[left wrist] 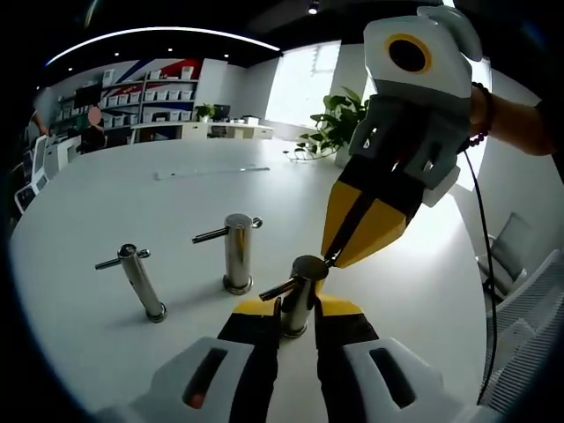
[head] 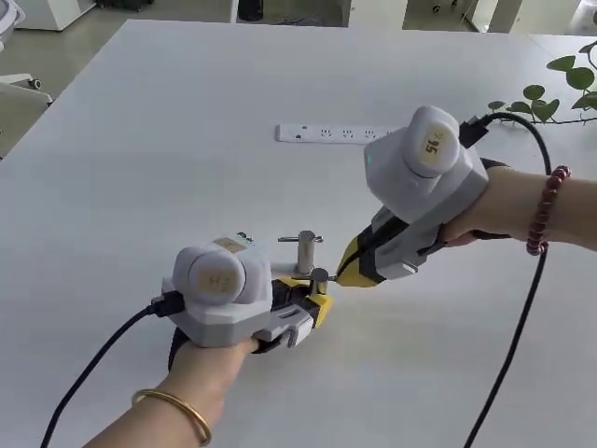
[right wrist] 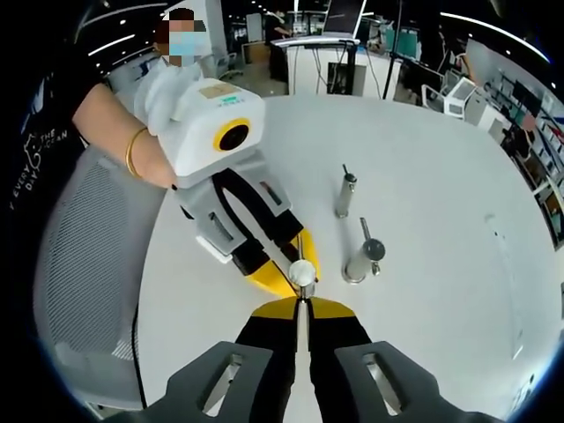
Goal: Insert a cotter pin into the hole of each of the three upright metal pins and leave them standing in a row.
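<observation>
Three upright metal pins stand on the white table (head: 140,149). My left gripper (left wrist: 298,308) is shut around the nearest metal pin (left wrist: 300,291), low on its shaft. A cotter pin (left wrist: 275,288) sticks out of that pin's top to the left. My right gripper (right wrist: 302,304) meets the pin's head (right wrist: 302,271) from the opposite side, its jaws shut on the thin cotter pin end. The middle pin (left wrist: 236,251) and the far pin (left wrist: 141,282) each carry a cotter pin through the top. In the head view, the held pin (head: 319,278) sits between both gripper tips, with the middle pin (head: 305,250) just behind.
A white power strip (head: 331,133) lies farther back on the table. A leafy plant (head: 560,93) reaches in at the right edge. Black cables trail from both grippers toward the front. A grey mesh chair (right wrist: 88,291) stands beside the table.
</observation>
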Motion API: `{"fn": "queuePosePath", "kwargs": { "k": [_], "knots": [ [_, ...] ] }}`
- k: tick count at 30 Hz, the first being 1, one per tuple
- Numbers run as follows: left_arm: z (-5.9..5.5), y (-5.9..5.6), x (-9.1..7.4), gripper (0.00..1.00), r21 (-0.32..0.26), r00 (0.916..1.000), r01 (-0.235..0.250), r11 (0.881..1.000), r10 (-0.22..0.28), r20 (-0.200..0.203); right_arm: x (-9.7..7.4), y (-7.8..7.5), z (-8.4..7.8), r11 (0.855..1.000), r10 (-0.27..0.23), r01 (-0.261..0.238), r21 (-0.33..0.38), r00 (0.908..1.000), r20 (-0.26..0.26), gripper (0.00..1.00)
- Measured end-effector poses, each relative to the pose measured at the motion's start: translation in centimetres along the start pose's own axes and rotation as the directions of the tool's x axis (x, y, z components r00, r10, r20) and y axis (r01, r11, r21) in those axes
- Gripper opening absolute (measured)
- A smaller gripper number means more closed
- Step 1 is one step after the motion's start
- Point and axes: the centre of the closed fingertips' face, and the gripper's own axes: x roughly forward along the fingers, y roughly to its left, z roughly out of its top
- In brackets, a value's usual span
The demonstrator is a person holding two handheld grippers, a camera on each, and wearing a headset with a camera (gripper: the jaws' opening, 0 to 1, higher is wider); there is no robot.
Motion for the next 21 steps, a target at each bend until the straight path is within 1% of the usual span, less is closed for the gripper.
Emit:
{"fn": "queuePosePath", "kwargs": {
  "k": [4, 12, 15, 17, 19, 21],
  "knots": [
    [-0.06, 0.03, 0.05, 0.13, -0.006, 1.0000, 0.000, 1.000, 0.000, 0.001, 0.09, -0.16, 0.08, 1.000, 0.000, 0.000, -0.001, 1.0000, 0.006, 0.00],
    [-0.12, 0.03, 0.13, 0.13, -0.008, 1.0000, 0.000, 1.000, 0.000, -0.003, 0.01, 0.07, 0.18, 1.000, -0.001, 0.001, 0.001, 1.0000, 0.005, 0.00],
    [-0.14, -0.02, 0.17, 0.13, 0.015, 0.9998, -0.012, 1.000, 0.012, -0.018, 0.13, 0.05, 0.03, 1.000, -0.002, 0.002, 0.014, 1.0000, 0.003, 0.00],
    [-0.16, -0.04, 0.10, 0.13, 0.012, 0.9997, -0.014, 1.000, 0.015, -0.021, 0.16, 0.13, -0.05, 1.000, -0.002, 0.002, 0.015, 1.0000, 0.002, 0.00],
    [-0.30, 0.02, 0.06, 0.14, 0.007, 0.9995, -0.016, 1.000, 0.017, -0.027, 0.14, 0.14, -0.09, 1.000, -0.008, 0.008, 0.022, 1.0000, -0.001, 0.03],
    [-0.52, 0.17, -0.02, 0.18, 0.007, 0.9990, -0.023, 1.000, 0.024, -0.038, 0.15, 0.19, -0.11, 1.000, -0.010, 0.010, 0.029, 0.9999, -0.003, 0.06]
  ]
}}
